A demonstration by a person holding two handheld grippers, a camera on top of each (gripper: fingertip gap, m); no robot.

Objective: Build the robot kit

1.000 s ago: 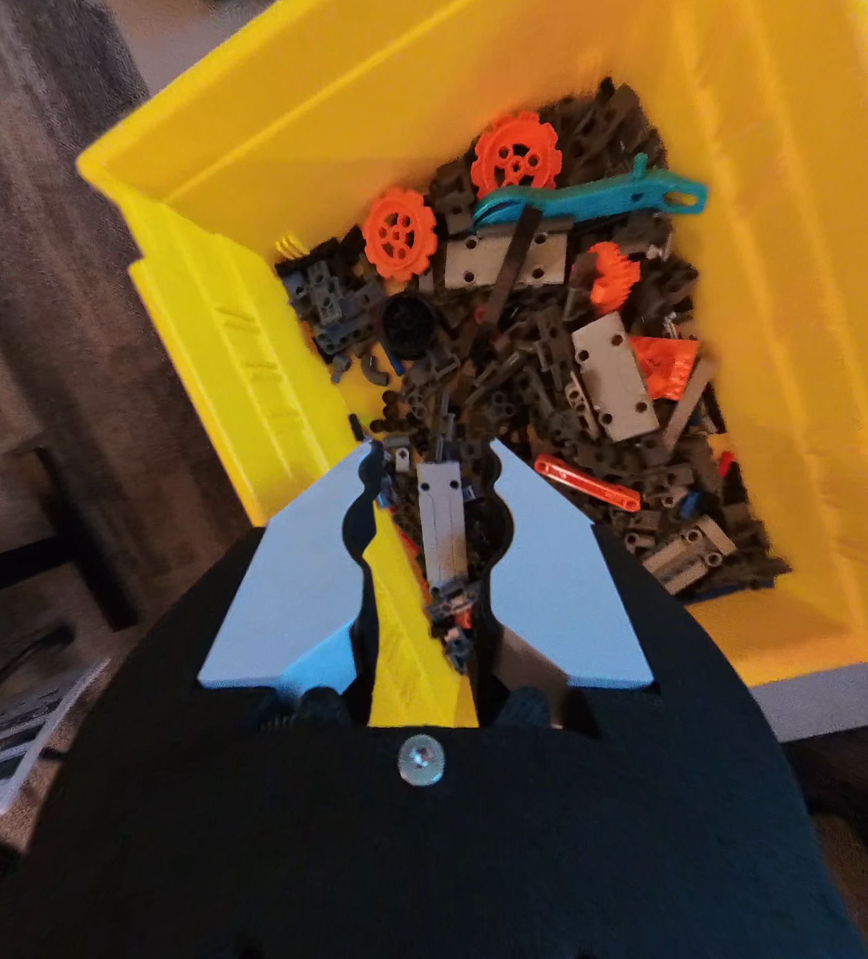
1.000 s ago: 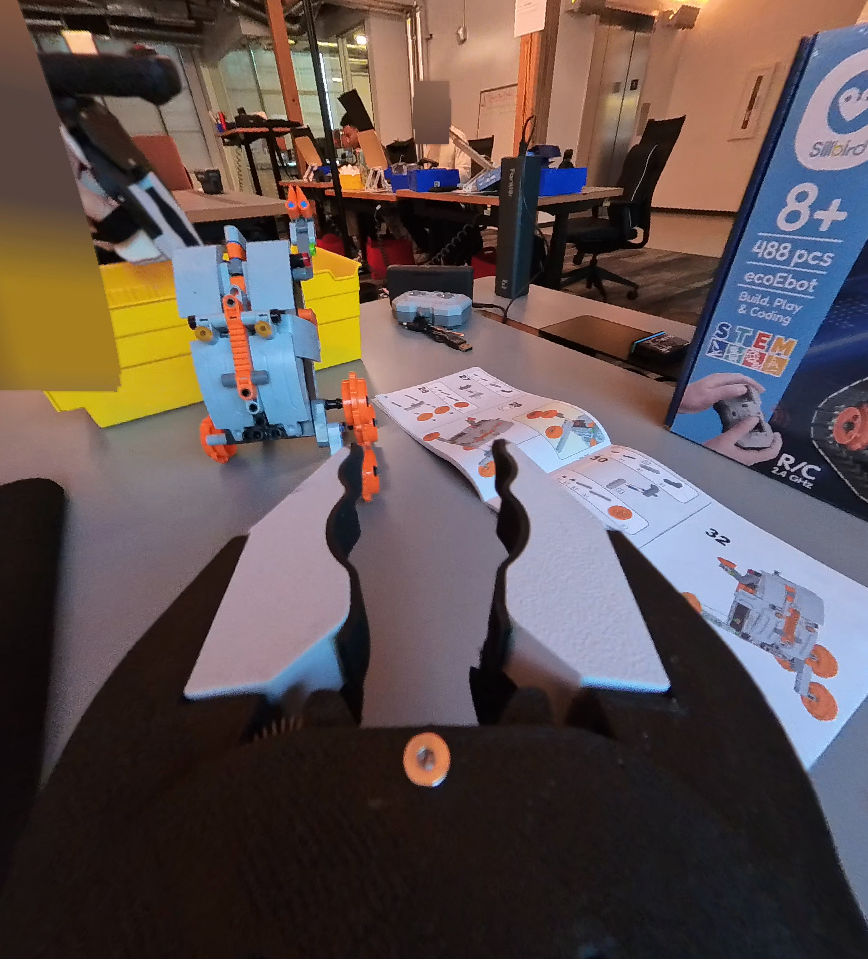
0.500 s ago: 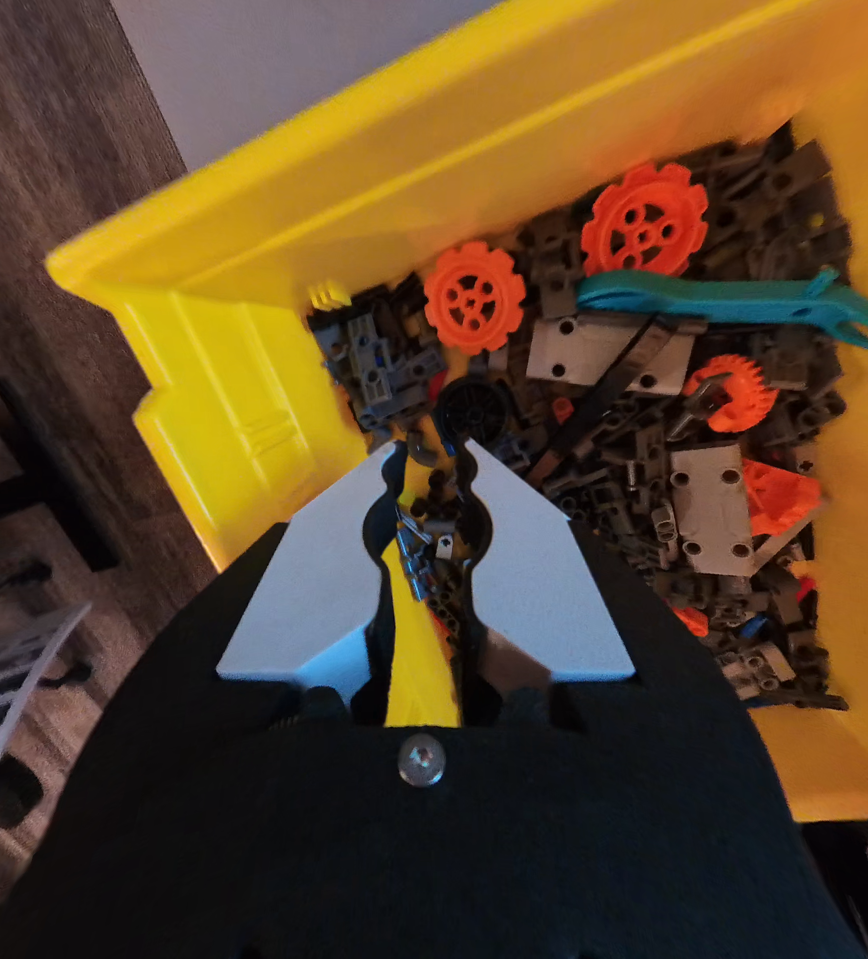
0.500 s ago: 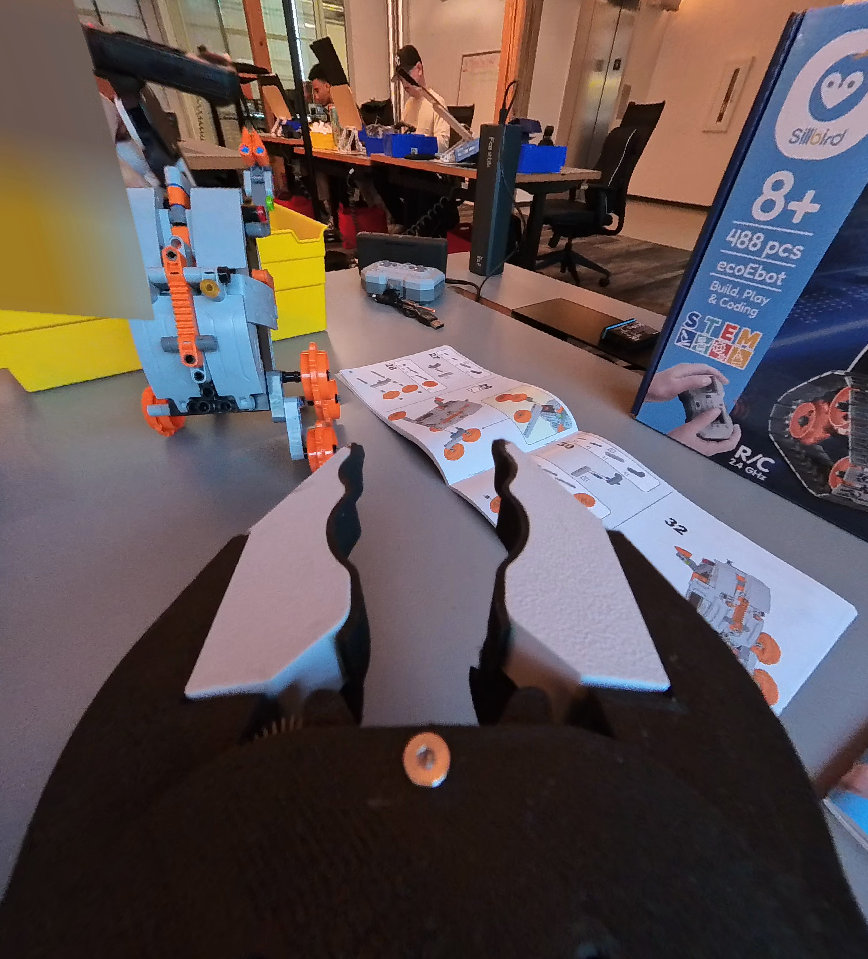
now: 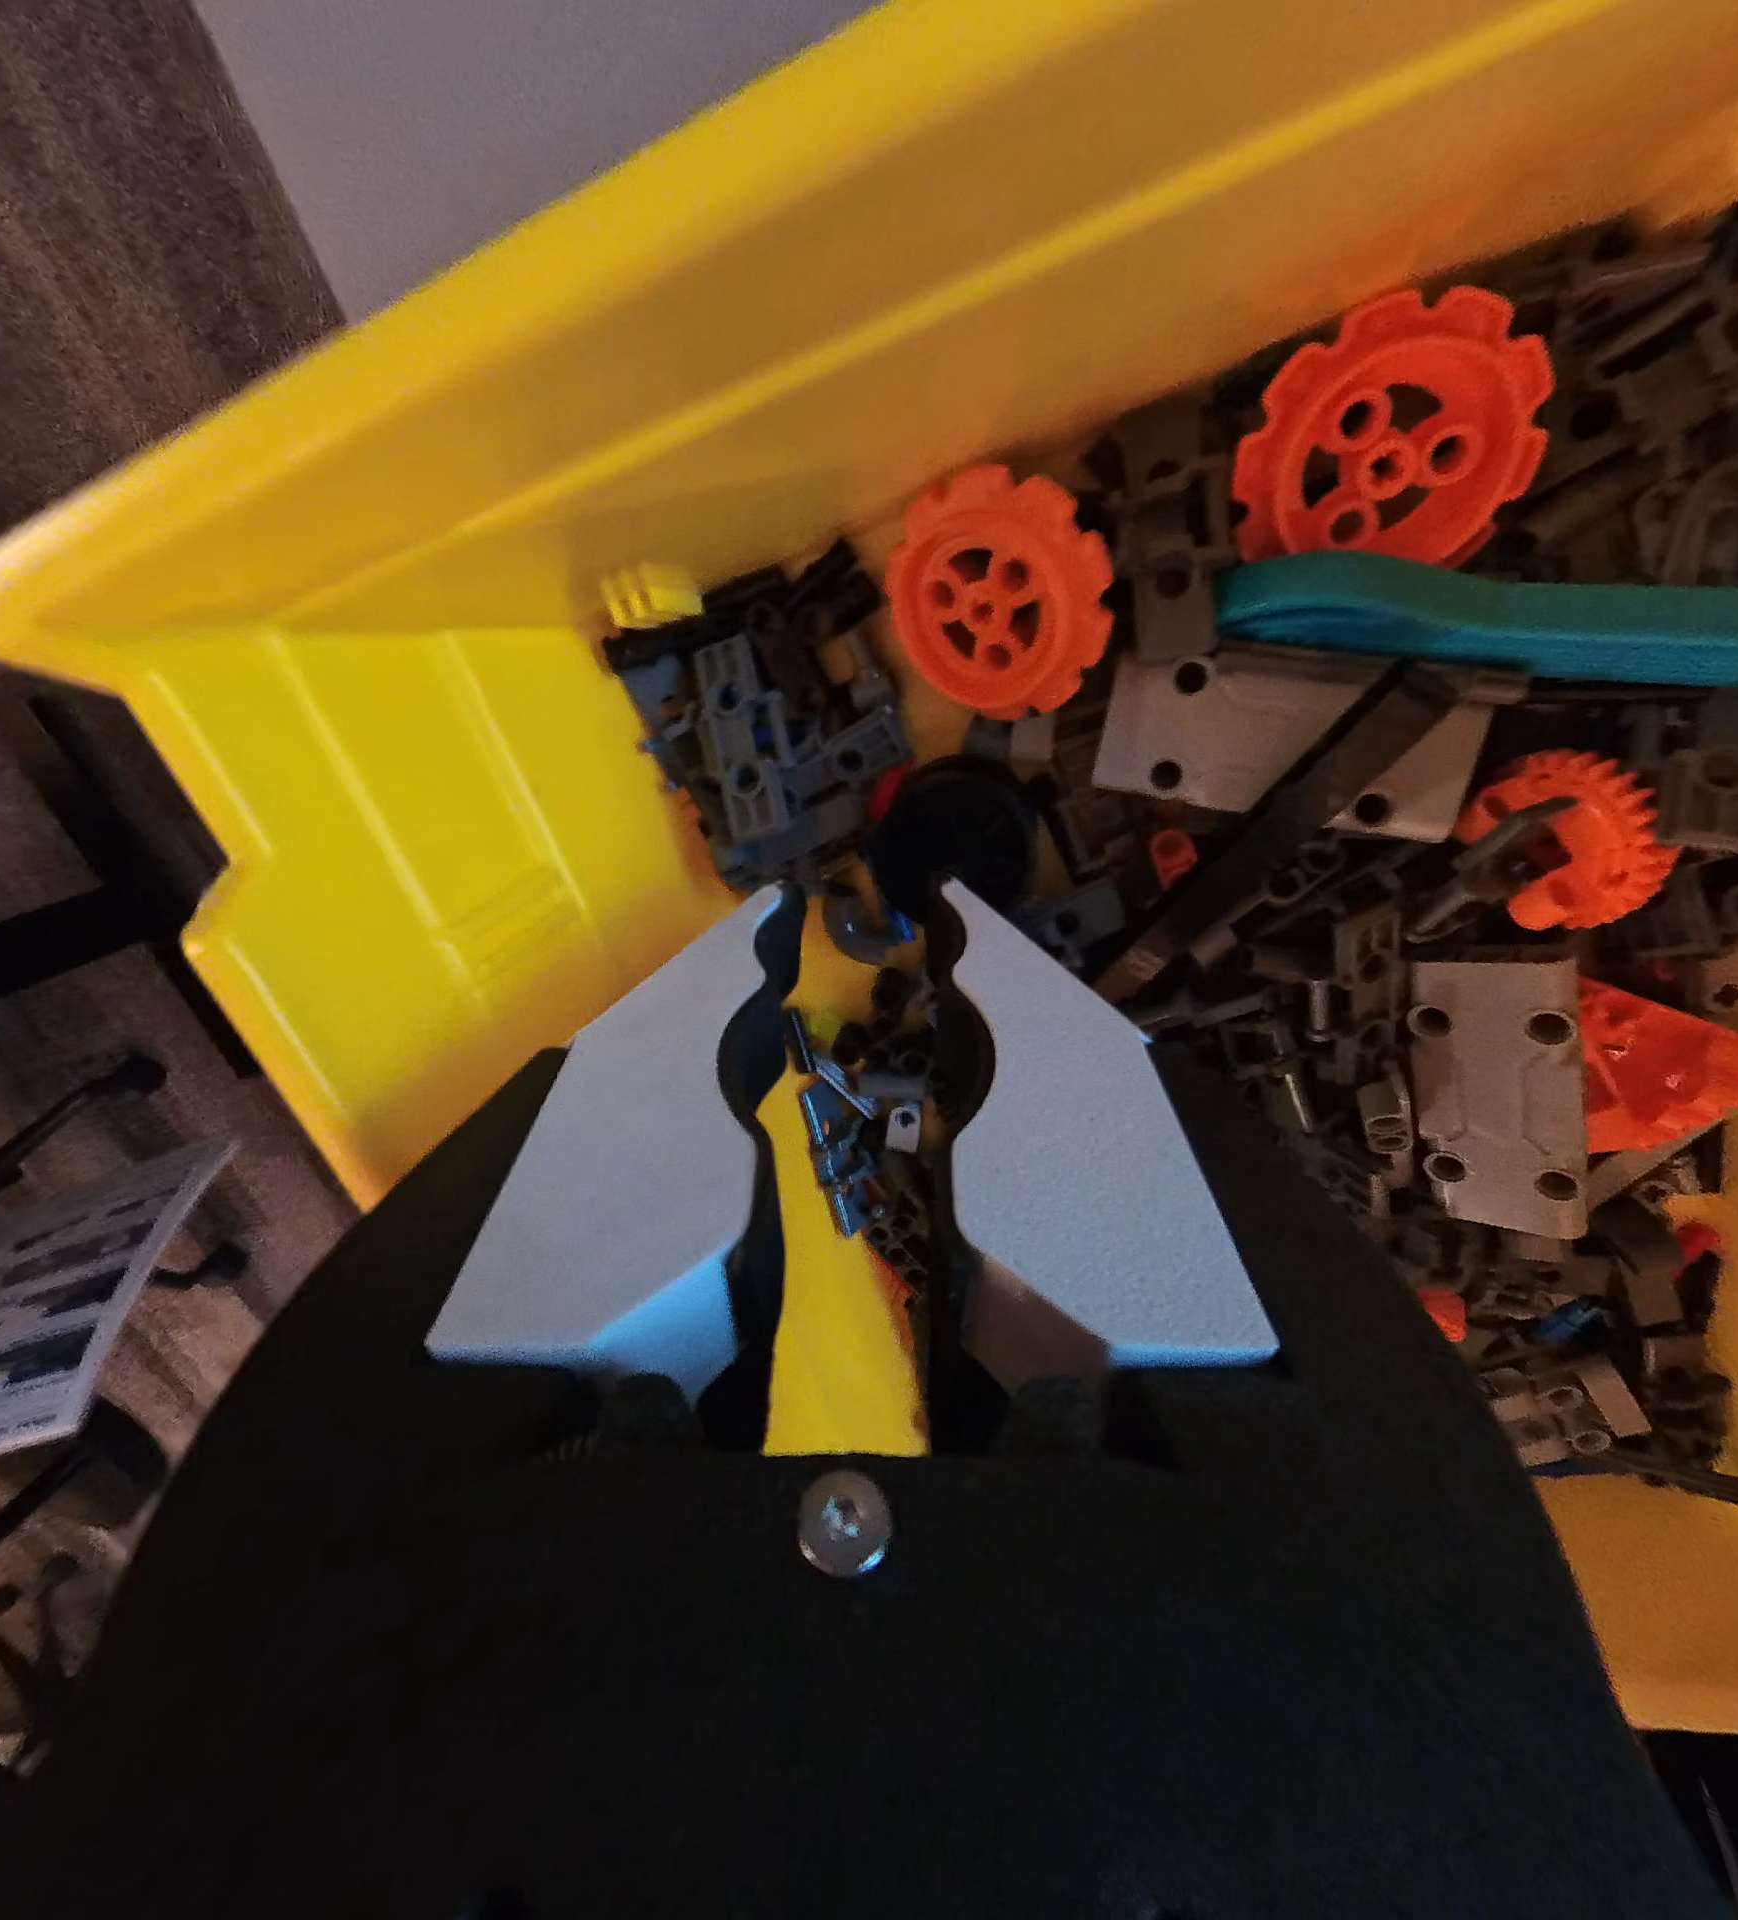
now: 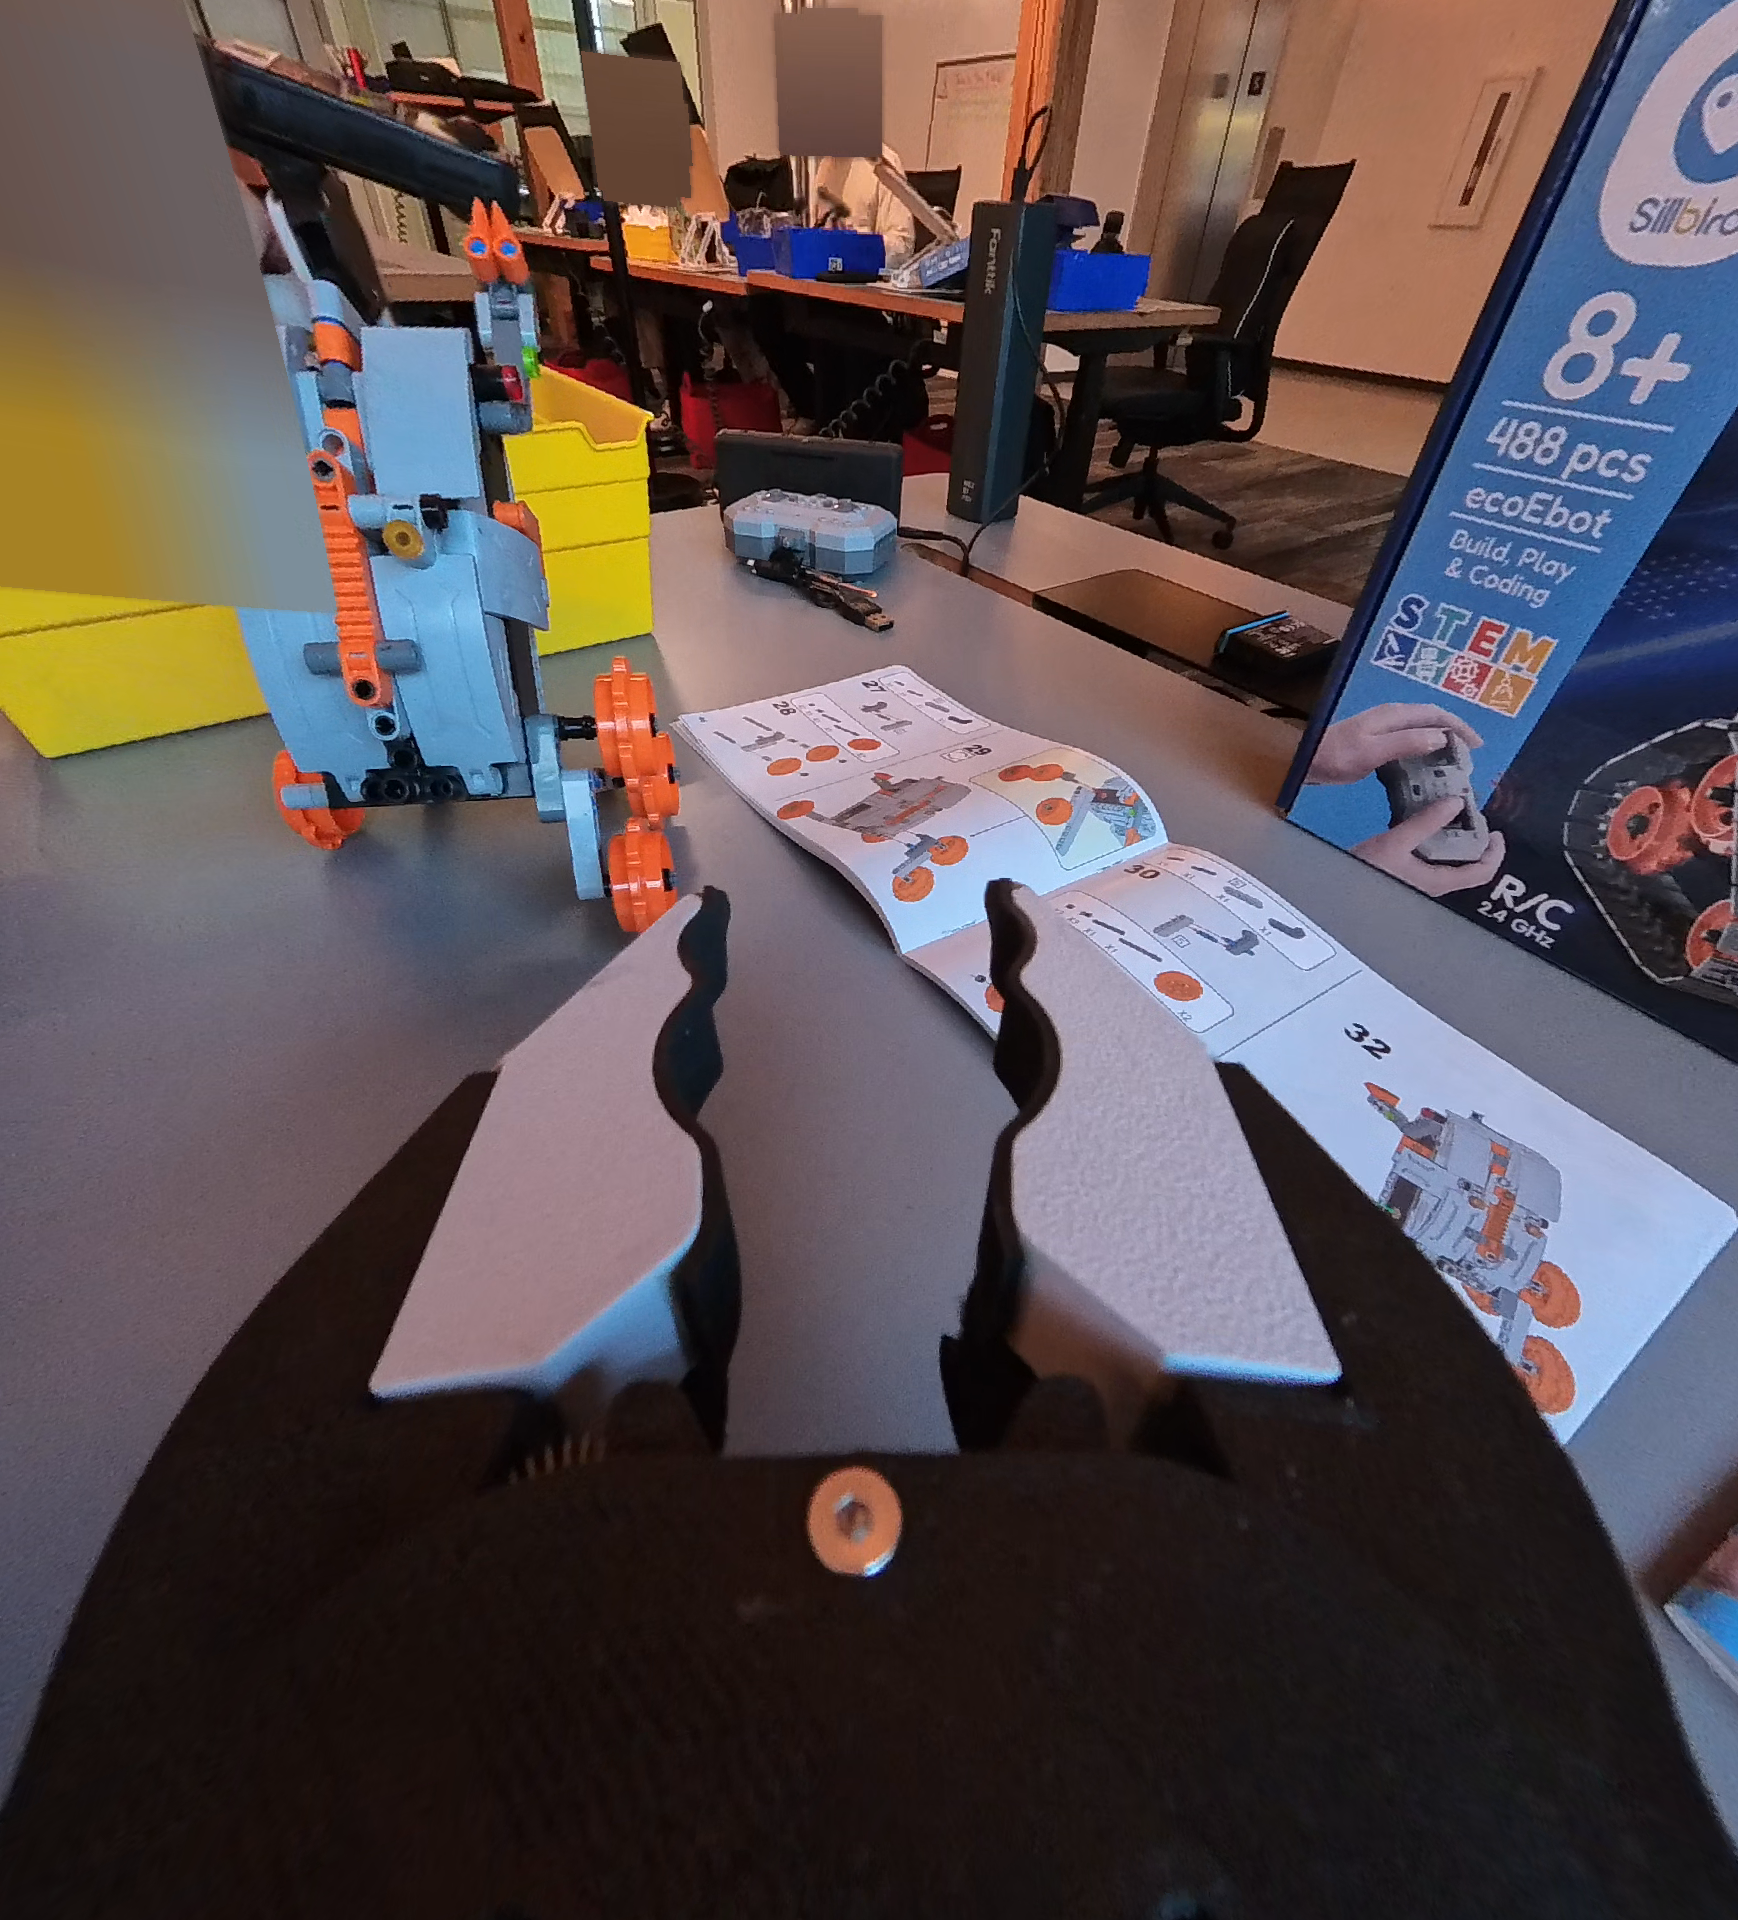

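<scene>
The yellow bin (image 5: pixel 553 436) of loose parts is looked straight down into from close above by the left wrist view. The grey table (image 6: pixel 169 1018) is skimmed low and level by the right wrist view, towards the office beyond; only that bin (image 6: pixel 584 488) is shared.

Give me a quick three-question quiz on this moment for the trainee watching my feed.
1. True or false: the right gripper is clamped on the grey and orange brick model.
2. Which tool lies in the yellow bin among the loose parts? A) teal lever-like tool B) red screwdriver C) white ruler
3. Fill in: the left gripper points at small dark pieces beside a black ____.

Key
1. False: its jaws are apart with bare table between them, and the model stands ahead to its left.
2. A, the teal tool lies beside the larger orange gear.
3. wheel, the black wheel sits just past the fingertips.
</scene>
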